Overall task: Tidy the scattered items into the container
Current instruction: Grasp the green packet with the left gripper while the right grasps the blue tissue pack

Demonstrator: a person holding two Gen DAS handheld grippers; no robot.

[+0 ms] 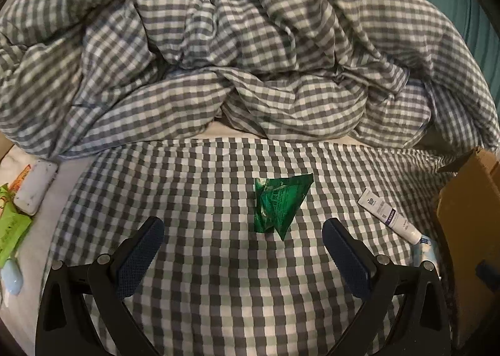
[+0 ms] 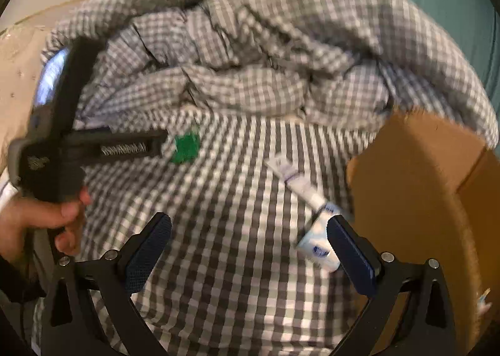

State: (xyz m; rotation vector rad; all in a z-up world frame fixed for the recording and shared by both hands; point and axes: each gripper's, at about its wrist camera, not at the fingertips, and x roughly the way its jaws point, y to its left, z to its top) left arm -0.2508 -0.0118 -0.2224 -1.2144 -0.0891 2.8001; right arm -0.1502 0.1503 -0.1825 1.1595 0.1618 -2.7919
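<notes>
- Left gripper (image 1: 242, 242) spread wide, empty, lined up w/ green wrapper (image 1: 279, 204) just beyond on bed (image 1: 218, 293).
- Right gripper (image 2: 248, 245) spread, empty; tube (image 2: 300, 189) near its right finger.
- Cardboard box (image 2: 412, 200) far right, prob. the container.

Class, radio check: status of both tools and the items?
Left tool open, short of green wrapper. Right tool open, empty. White tube beside cardboard box. Nothing blocking.

Each gripper (image 1: 243, 248) has 2 black arms, silver screws, blue textured pads (image 2: 149, 254).
</notes>
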